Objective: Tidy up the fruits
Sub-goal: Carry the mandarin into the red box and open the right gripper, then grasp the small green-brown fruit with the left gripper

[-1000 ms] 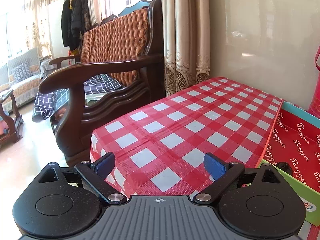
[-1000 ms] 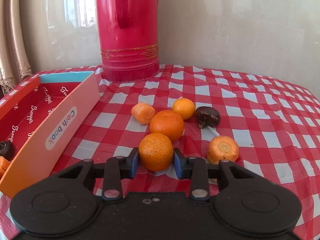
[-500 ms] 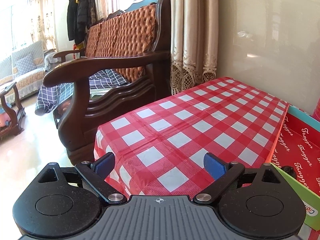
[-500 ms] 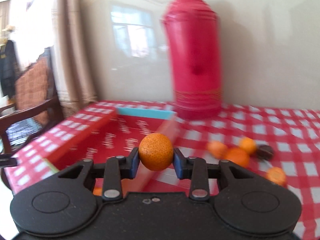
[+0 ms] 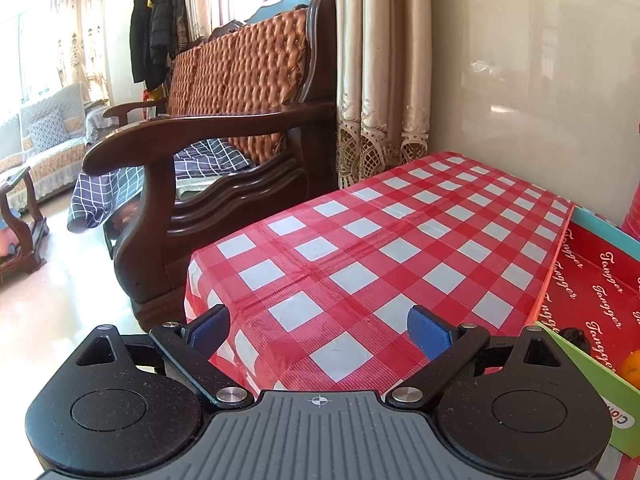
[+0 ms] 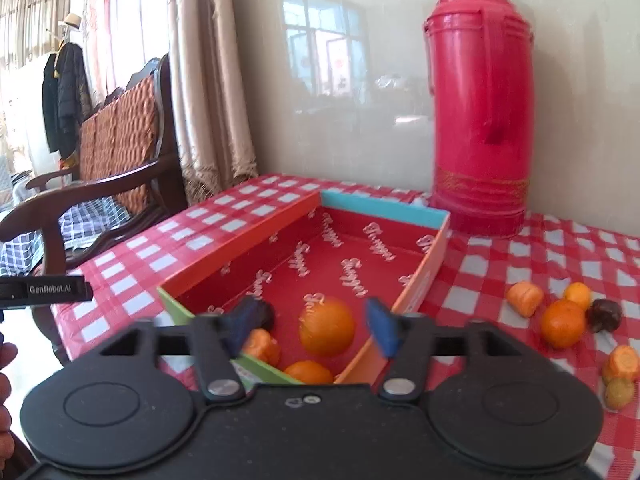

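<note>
A red cardboard box (image 6: 384, 208) lies on the checked table. My right gripper (image 6: 314, 326) is open above its near end; a mandarin (image 6: 327, 326) sits free between the fingers, in or just over the box. The box also holds another mandarin (image 6: 309, 372), a carrot piece (image 6: 262, 346) and a dark fruit (image 6: 266, 314). More mandarins (image 6: 563, 323), carrot pieces (image 6: 525, 298) and a dark fruit (image 6: 606, 315) lie on the table to the right. My left gripper (image 5: 318, 326) is open and empty over the table's left part; the box (image 5: 592, 280) is at its right.
A tall red thermos (image 6: 482, 128) stands behind the box against the wall. A wooden armchair (image 5: 224, 148) is left of the table, beside its edge (image 5: 192, 276). The left gripper's body (image 6: 44, 290) shows at the left of the right wrist view.
My right gripper carried the mandarin from the table pile to over the box and opened, letting it go. The left gripper drifted slightly and stayed open.
</note>
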{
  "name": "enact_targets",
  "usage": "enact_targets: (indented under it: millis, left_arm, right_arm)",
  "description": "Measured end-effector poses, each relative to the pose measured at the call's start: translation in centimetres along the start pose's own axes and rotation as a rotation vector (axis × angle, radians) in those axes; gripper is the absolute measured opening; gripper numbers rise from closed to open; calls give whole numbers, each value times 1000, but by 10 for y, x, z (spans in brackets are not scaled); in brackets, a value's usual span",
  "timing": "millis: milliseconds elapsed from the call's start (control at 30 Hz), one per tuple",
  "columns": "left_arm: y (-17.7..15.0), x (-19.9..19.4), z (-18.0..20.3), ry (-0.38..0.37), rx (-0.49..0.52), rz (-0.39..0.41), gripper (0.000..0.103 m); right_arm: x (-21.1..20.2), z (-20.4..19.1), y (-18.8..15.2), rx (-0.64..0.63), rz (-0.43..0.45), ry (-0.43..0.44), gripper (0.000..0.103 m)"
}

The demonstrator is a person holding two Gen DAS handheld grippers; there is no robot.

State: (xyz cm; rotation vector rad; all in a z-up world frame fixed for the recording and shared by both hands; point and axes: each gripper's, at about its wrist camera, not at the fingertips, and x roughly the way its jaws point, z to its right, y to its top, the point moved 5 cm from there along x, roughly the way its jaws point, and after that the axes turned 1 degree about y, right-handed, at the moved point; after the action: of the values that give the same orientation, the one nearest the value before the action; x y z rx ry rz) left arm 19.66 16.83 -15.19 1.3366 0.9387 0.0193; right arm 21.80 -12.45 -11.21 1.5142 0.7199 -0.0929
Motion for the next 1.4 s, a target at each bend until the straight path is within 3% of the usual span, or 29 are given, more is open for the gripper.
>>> enact_targets:
  millis: [167,300,600,933,1167,1400]
  left_arm:
    - [-1,-1,4,-4,8,0,95]
    - [-2,-4,8,-10,21,3,95]
    - [-6,-24,41,-87,86,39,95]
    - [-30,-83,133,-341,294,128,95]
    - [-59,-128,204,-529,465,170,95]
    - [-85,-163,255,-653,575,181,95]
  right_arm:
    - [-14,12,4,12,43,-39,81]
    - [-26,25,3,24,67,-103,96]
    - [-60,83,-6,115,82,-332,97]
    - [-108,158,-32,210,84,-671,97]
    - [-141,201,-57,271,70,-777,97]
    - [-168,228,-71,322,82,-843,97]
